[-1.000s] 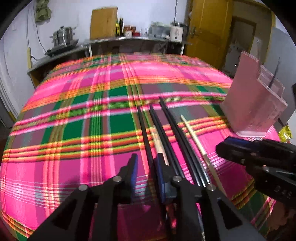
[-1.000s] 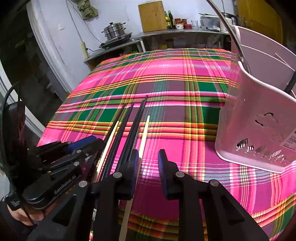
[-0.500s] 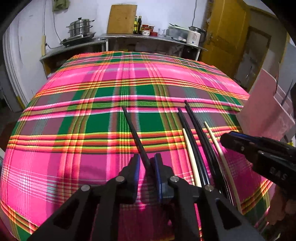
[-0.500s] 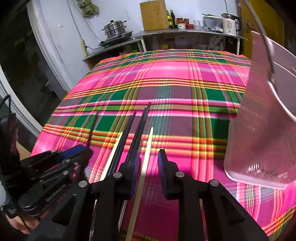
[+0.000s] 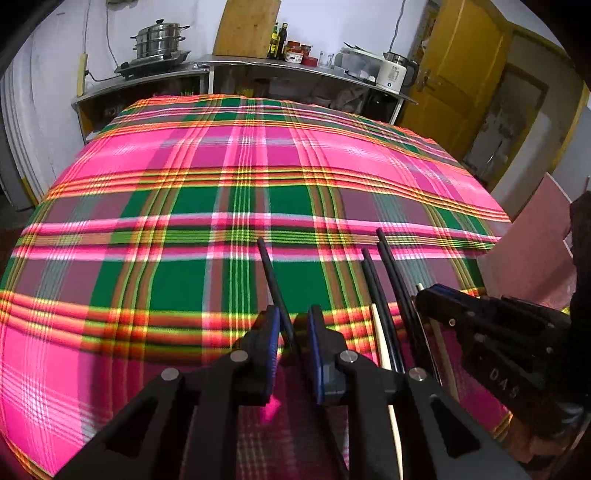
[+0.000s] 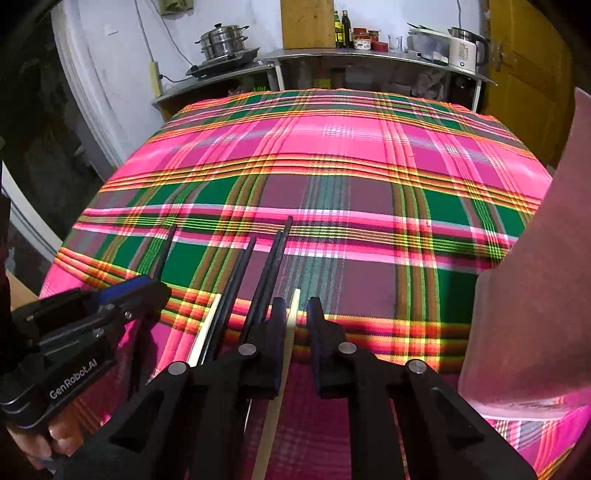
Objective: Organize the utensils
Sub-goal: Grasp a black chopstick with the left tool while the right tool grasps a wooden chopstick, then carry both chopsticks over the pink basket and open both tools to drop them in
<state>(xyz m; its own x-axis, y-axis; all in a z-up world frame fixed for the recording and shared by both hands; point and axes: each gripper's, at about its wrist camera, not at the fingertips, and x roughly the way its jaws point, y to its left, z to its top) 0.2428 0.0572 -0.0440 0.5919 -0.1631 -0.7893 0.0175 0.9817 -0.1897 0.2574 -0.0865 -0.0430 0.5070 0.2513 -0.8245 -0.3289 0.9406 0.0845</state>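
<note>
On the plaid cloth (image 5: 192, 280), near its front edge: chopsticks, loose group.

Item 1, black chopstick (image 5: 271, 280). Lies apart to the left of the others, running between the blue pads of the left gripper (image 5: 291, 332). Jaws stand slightly apart around it; whether the pads touch it cannot be told.

Item 2, black chopsticks (image 6: 271, 258), several, side by side, tips pointing away across the cloth. Seen in the left view as a dark bundle (image 5: 391, 280) just left of the other tool.

Item 3, pale chopstick (image 6: 291, 321). Passes between the fingers of the right gripper (image 6: 295, 321); jaws a little spread on either side of it, contact not clear.

Item 4, second pale chopstick (image 6: 205, 328). Lies left of the black group, between it and the left tool's body.

Item 5, pink holder (image 6: 535, 277). Stands on the cloth at the right, close to the right gripper; blurred and only partly in frame.

Background: counter (image 5: 258, 66) behind the table, with steel pot (image 5: 159, 38), board (image 5: 245, 27), bottles (image 5: 279, 35) and kettle (image 5: 395, 72). Yellow door (image 5: 461, 70) at far right.
</note>
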